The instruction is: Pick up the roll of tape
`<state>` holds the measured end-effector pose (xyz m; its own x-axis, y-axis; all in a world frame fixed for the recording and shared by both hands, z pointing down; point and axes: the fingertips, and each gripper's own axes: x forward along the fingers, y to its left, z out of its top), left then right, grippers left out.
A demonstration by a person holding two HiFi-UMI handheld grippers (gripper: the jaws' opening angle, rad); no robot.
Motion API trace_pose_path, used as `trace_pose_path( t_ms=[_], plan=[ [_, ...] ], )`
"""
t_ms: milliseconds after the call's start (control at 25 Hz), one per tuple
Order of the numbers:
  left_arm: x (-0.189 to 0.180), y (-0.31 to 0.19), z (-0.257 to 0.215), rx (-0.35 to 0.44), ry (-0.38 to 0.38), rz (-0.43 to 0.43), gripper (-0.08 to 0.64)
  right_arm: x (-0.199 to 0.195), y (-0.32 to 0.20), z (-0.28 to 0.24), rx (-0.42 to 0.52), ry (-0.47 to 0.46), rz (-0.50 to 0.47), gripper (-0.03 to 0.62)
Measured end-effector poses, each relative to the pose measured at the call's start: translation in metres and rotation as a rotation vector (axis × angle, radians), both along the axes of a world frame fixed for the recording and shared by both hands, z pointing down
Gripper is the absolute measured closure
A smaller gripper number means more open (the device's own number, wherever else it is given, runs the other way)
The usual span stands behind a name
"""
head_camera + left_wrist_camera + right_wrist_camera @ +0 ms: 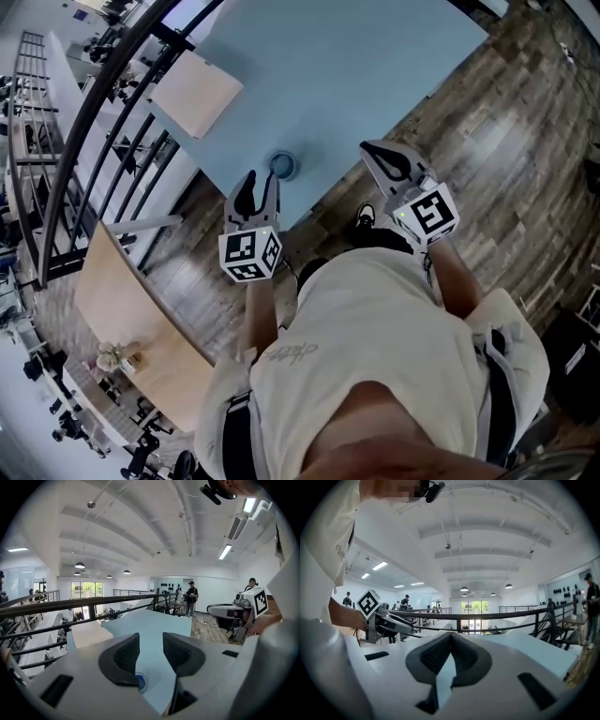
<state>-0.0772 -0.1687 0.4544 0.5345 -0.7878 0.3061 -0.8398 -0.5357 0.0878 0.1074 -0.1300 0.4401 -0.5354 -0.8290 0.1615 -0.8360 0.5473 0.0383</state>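
Note:
A blue roll of tape (283,166) lies flat near the front edge of the light blue table (356,75). My left gripper (262,180) hovers just short of it, jaws open with nothing between them. In the left gripper view the roll (140,682) peeks out low beside the left finger (123,658), and the left gripper (150,641) points over the table. My right gripper (372,153) is held over the table's edge to the right of the roll, apart from it. In its own view the right gripper (451,635) has its fingertips touching, shut and empty.
A tan board (197,91) lies at the table's far left. A black railing (103,122) runs along the left side. A wooden table (122,300) stands lower left, and a wood plank floor (506,159) is on the right. People stand far off (191,597).

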Motion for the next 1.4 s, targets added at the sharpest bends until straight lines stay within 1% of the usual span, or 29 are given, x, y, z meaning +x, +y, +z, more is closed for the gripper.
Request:
trace_pose_path(
  t_ms=[240, 480, 640, 840, 1040, 1200, 1400],
  plan=[
    [0.013, -0.013, 0.002, -0.022, -0.018, -0.045, 0.391, 0.015, -0.032, 0.003, -0.013, -0.057, -0.045, 0.586],
    [0.016, -0.022, 0.024, -0.09, -0.029, -0.062, 0.391, 0.013, -0.046, 0.021, -0.065, -0.047, -0.08, 0.586],
    [0.013, -0.032, 0.039, -0.111, -0.026, -0.058, 0.391, 0.006, -0.055, 0.034, -0.105, -0.06, -0.088, 0.586],
    [0.005, -0.052, 0.048, -0.108, -0.029, -0.042, 0.391, 0.003, -0.074, 0.028, -0.102, -0.012, -0.076, 0.586],
    [0.0, -0.076, 0.047, -0.086, -0.027, -0.019, 0.391, -0.008, -0.099, 0.016, -0.093, 0.031, -0.097, 0.586],
    [-0.004, -0.092, 0.056, -0.104, -0.026, -0.004, 0.391, -0.023, -0.119, 0.004, -0.065, 0.053, -0.098, 0.586],
    [-0.003, -0.097, 0.069, -0.137, -0.028, 0.004, 0.391, -0.04, -0.13, 0.008, -0.067, 0.079, -0.115, 0.586]
  ],
)
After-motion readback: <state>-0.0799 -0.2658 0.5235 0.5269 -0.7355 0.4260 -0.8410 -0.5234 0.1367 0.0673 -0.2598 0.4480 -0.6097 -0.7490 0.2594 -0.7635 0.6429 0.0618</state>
